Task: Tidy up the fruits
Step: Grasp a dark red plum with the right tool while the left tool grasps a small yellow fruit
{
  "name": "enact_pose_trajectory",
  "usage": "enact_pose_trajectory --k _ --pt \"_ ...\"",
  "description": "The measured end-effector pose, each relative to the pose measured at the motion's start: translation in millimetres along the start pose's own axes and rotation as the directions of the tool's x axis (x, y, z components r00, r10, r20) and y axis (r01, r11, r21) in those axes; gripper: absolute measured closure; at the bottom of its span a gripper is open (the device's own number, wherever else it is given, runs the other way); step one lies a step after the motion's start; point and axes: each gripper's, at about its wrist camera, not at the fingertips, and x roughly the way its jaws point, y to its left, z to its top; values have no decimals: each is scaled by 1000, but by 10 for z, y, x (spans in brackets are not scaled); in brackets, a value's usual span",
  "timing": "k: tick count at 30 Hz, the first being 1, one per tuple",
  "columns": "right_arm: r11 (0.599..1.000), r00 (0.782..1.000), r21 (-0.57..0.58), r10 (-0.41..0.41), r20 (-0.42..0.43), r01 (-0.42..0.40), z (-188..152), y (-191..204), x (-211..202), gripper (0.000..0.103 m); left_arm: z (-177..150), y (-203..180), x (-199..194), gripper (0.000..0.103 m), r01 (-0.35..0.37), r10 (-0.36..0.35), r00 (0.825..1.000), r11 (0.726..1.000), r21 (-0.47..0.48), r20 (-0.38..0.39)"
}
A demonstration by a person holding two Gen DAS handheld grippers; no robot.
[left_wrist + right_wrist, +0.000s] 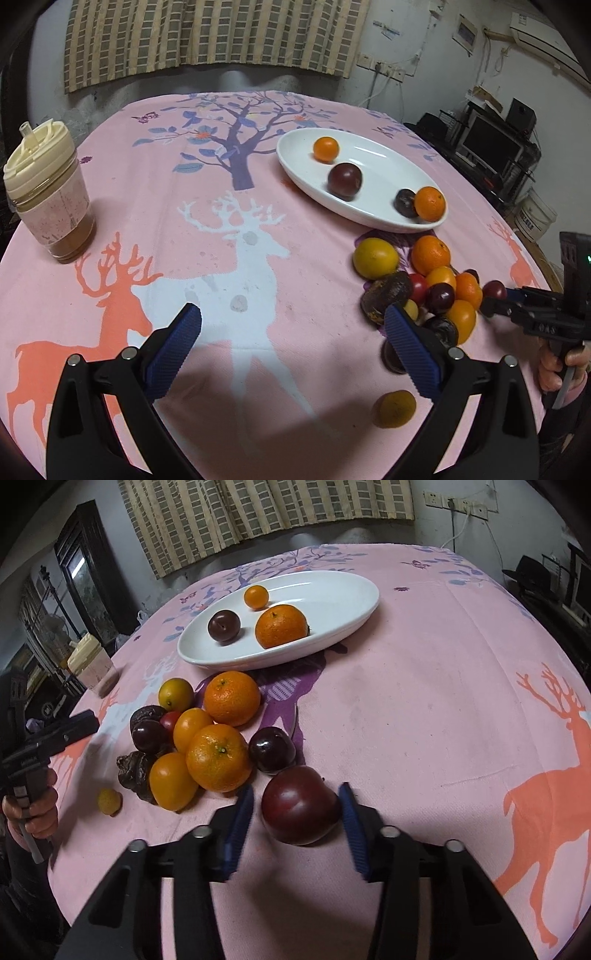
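The right tongs (297, 814) point steeply down at the pink deer-print desk (424, 709), their blue pads set on either side of a dark red plum (301, 805). The right pad touches the plum's skin, while a thin gap shows at the left pad, so the fruit sits between them without a clear pinch from both sides. The plum rests on the cloth just beside the fruit pile (207, 742) of oranges, plums and dark wrinkled fruits. Beyond the pile, the white oval dish (354, 602) holds two oranges and plums. The left tongs (291, 332) are spread wide and empty, angled down above the desk, their right finger just beside the pile. A lidded cup (48, 192) stands far left.
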Motion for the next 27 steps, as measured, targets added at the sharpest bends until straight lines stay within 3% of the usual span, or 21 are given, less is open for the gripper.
enact_pose_trajectory --k 3,6,9,12,19,27 --pt "999 999 41 35 14 -36 -7 -73 -27 64 -66 -143 -4 6 90 -87 995 993 76 -43" --pt "997 999 58 44 28 -45 -9 -101 -45 64 -211 -398 -55 8 154 -141 987 963 222 -73" --pt "996 999 77 39 34 -42 -11 -131 -53 64 -377 -621 -88 37 194 -168 980 920 340 -104" --pt "997 999 73 35 30 -38 -8 -124 -52 64 -449 -672 -40 50 202 -161 977 908 367 -139" --pt "997 999 73 33 27 -35 -9 -121 -49 64 -491 -681 10 58 221 -165 970 900 375 -177" --pt "997 999 72 34 27 -36 -9 -124 -48 64 -520 -662 77 79 218 -149 967 906 363 -207"
